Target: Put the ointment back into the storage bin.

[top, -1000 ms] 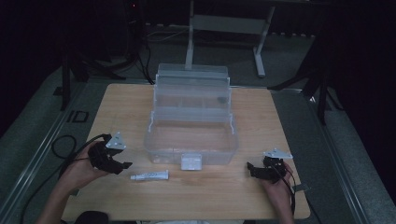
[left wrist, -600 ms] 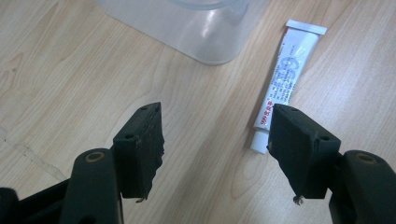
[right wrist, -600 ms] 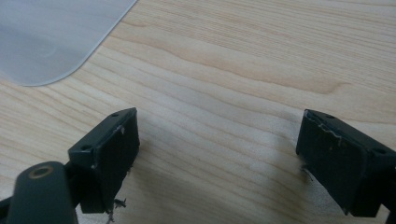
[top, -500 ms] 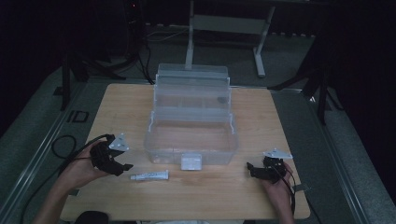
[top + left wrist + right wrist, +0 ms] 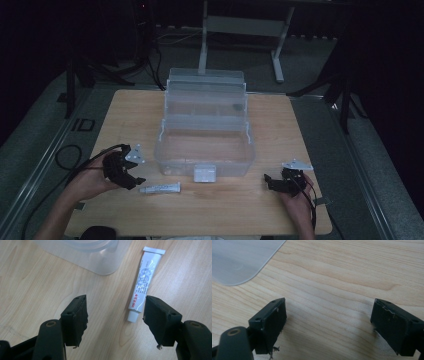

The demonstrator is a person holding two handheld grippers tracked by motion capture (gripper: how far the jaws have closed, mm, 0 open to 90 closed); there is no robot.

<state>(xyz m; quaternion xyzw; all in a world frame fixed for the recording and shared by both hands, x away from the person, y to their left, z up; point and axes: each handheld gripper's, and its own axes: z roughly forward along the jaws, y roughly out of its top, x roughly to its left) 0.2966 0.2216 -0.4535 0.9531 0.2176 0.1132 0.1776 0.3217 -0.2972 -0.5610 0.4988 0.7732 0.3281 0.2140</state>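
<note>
Right now a person sits at a wooden table (image 5: 150, 115) with a black gripper in each hand. The left gripper (image 5: 131, 176) is near the front left of the table, and its jaws are spread wide with nothing between them. Just beside it lies a small white tube (image 5: 160, 188), flat on the wood, in front of the clear plastic box (image 5: 205, 145).

From the left gripper (image 5: 115, 315) view, the tube (image 5: 145, 282) lies with its cap end close to one black jaw. The jaw is beside the tube, but I cannot tell if they touch. The tube has blue and red writing on it, and it is too small for me to read. A rounded corner of the box (image 5: 100, 260) sits just past the jaws.

The box is see-through and stands open, with its lid tipped up at the back. A little white latch (image 5: 205, 173) is at the middle of its front wall.

The right gripper (image 5: 280, 182) is at the front right, well apart from the tube. From its own view the right gripper (image 5: 329, 320) also has its jaws spread wide over bare wood, holding nothing. A corner of the box (image 5: 239, 260) shows at the top left there.
</note>
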